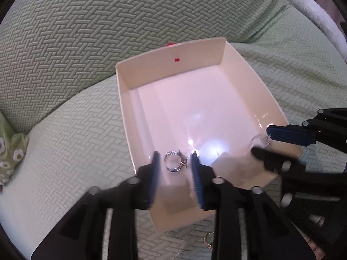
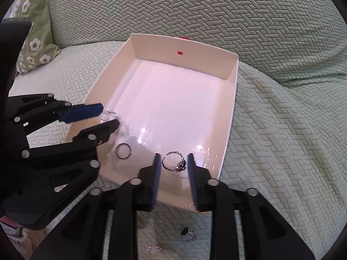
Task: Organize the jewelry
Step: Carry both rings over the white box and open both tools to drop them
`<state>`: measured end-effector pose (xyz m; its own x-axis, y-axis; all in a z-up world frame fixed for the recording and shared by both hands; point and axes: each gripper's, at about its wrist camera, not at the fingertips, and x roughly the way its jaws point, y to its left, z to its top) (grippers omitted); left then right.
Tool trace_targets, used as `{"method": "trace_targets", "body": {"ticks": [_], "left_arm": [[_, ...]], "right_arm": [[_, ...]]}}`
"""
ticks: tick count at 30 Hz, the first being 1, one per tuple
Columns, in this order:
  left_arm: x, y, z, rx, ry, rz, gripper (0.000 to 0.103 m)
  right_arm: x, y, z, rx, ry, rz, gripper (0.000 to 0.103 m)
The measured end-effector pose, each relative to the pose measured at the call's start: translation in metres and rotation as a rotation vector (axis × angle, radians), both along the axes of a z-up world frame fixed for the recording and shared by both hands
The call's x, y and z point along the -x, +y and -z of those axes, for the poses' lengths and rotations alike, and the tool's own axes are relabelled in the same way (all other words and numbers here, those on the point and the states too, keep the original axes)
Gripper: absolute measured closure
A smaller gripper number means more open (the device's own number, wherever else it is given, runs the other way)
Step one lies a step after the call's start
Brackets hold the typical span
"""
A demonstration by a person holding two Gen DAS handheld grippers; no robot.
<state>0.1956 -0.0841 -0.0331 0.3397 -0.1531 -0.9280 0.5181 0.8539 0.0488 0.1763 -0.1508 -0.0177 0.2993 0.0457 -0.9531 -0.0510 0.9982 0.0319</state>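
Observation:
A cream open box [image 1: 130,99] [image 2: 231,117] lies on a green woven bedcover. In the left wrist view my left gripper [image 1: 175,156] is open over the box's near end, with a silver ring [image 1: 173,161] between its fingers, blurred. In the right wrist view my right gripper [image 2: 174,157] is open, with an ornate silver ring [image 2: 175,161] between its fingers inside the box. A plain band ring [image 2: 124,150] lies on the box floor to the left. The left gripper [image 2: 108,117] shows there, a blurred ring at its tips. The right gripper [image 1: 260,140] shows at right in the left view.
More jewelry lies on the bedcover in front of the box: a dark-stoned ring [image 2: 187,234], a small sparkly piece [image 2: 154,248] and a gold hoop [image 1: 208,241]. A floral green pillow [image 2: 36,28] sits at the left. A red thing [image 2: 184,37] peeks behind the box.

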Motion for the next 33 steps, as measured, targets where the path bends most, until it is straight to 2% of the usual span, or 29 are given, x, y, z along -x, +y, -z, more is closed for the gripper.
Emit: {"method": "trace_targets", "body": {"ticks": [1,2,6,9,10,11,13,17,22,29,33], "left_arm": [[0.001,0.002,-0.003,-0.006,-0.017,-0.014,0.059],[0.001,0.004,-0.005,0.004,-0.019,-0.017,0.059],[0.006,0.018,-0.018,0.066,-0.013,-0.034,0.054],[0.026,0.038,-0.040,0.042,-0.111,-0.053,0.029],[0.036,0.047,-0.047,0.042,-0.146,-0.057,0.021],[0.041,0.058,-0.051,0.045,-0.164,-0.062,0.018],[0.053,0.076,-0.054,0.053,-0.184,-0.087,0.018],[0.070,0.109,-0.031,0.034,-0.151,-0.116,0.018],[0.083,0.137,-0.006,-0.021,-0.126,-0.139,0.018],[0.084,0.133,0.010,-0.016,-0.094,-0.109,0.018],[0.081,0.118,0.022,-0.071,-0.095,-0.062,0.018]], "right_arm": [[0.001,0.001,-0.002,0.008,-0.006,0.003,0.056],[0.002,0.001,-0.005,0.034,-0.016,0.007,0.054],[0.009,-0.004,-0.019,0.016,-0.054,0.025,0.053],[0.031,-0.009,-0.040,-0.004,-0.115,0.038,0.053],[0.038,-0.010,-0.043,-0.011,-0.126,0.039,0.049],[0.049,-0.012,-0.047,-0.023,-0.134,0.042,0.046],[0.066,-0.014,-0.048,-0.026,-0.144,0.050,0.040],[0.097,-0.022,-0.029,-0.047,-0.111,0.096,0.039],[0.107,-0.029,0.008,-0.043,-0.031,0.133,0.040],[0.106,-0.029,0.024,-0.069,0.006,0.134,0.039],[0.103,-0.031,0.034,-0.079,0.035,0.127,0.039]]}}
